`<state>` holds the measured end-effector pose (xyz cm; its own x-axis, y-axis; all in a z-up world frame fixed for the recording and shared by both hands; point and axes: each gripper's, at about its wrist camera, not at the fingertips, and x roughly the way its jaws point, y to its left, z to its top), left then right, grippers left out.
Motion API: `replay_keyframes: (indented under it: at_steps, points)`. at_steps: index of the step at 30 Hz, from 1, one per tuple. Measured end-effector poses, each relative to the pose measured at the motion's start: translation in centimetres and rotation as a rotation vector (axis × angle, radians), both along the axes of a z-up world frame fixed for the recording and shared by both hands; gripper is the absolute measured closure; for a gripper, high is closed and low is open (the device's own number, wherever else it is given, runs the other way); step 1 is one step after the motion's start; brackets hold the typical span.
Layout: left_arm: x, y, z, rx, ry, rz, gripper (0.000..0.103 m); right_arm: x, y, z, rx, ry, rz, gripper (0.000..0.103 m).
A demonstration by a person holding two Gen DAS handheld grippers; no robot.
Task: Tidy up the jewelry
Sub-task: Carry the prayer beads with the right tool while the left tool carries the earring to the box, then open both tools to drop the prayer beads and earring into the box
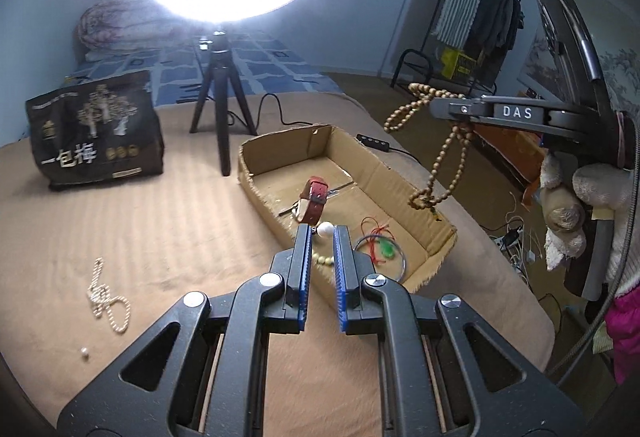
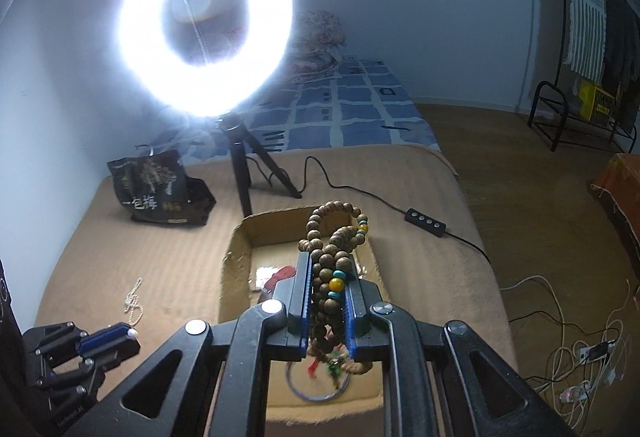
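A: Right gripper [image 2: 327, 301] state?
B: Clamped on the wooden bead strand [image 2: 329, 279]. Beads were bunched between the blue pads; loops stuck out past the tips and a length hung below, over the cardboard box [image 1: 434, 259].
A: Left gripper [image 1: 322, 237]?
B: Jaws narrow. A white pearl [image 1: 325, 229] sat at the fingertips; the right wrist view showed it pinched at the tip. It was at the box's near wall.
A: Box contents?
B: Red-strap watch [image 1: 314, 200], a thin metal hoop [image 1: 380, 257] with red cord and a green bit, and a few pale beads.
A: Anything outside the box?
B: Pearl necklace [image 1: 107, 291] in a heap on the tan blanket [image 1: 168, 221], left of the box, and one loose pearl nearer the camera. The ring light [image 2: 204, 17] on its tripod stood behind the box, with a black bag [image 1: 96, 129] to its left.
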<state>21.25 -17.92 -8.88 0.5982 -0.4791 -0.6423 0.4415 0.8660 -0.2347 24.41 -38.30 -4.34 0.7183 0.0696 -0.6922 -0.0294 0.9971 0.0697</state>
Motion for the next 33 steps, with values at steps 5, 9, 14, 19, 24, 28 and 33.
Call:
replay_keyframes:
  at_steps: [5, 9, 14, 19, 24, 28, 33]
  points:
    - [1.8, -1.6, -1.1, 0.001, 0.018, -0.001, 0.094, 2.1, -0.3, -1.0, 0.0, 0.01, 0.013, 0.092]
    - [2.7, -2.7, -2.0, 0.014, 0.022, -0.005, 0.094, 3.5, -0.3, -2.0, 0.006, 0.025, 0.021, 0.092]
    - [3.5, -3.9, -3.3, 0.031, 0.028, -0.011, 0.094, 5.0, -0.2, -3.7, 0.009, 0.049, 0.032, 0.092]
    - [4.0, -4.5, -4.0, 0.034, 0.036, -0.016, 0.094, 6.1, -0.3, -5.1, 0.02, 0.066, 0.04, 0.092]
    - [4.3, -5.1, -4.4, 0.044, 0.042, -0.026, 0.094, 6.7, -0.5, -5.7, 0.023, 0.073, 0.043, 0.092]
    - [4.2, -5.5, -4.3, 0.047, 0.04, -0.034, 0.094, 6.6, -0.8, -6.0, 0.024, 0.077, 0.043, 0.091]
    - [3.9, -5.8, -4.1, 0.054, 0.024, -0.038, 0.094, 6.6, -1.0, -5.8, 0.024, 0.072, 0.043, 0.083]
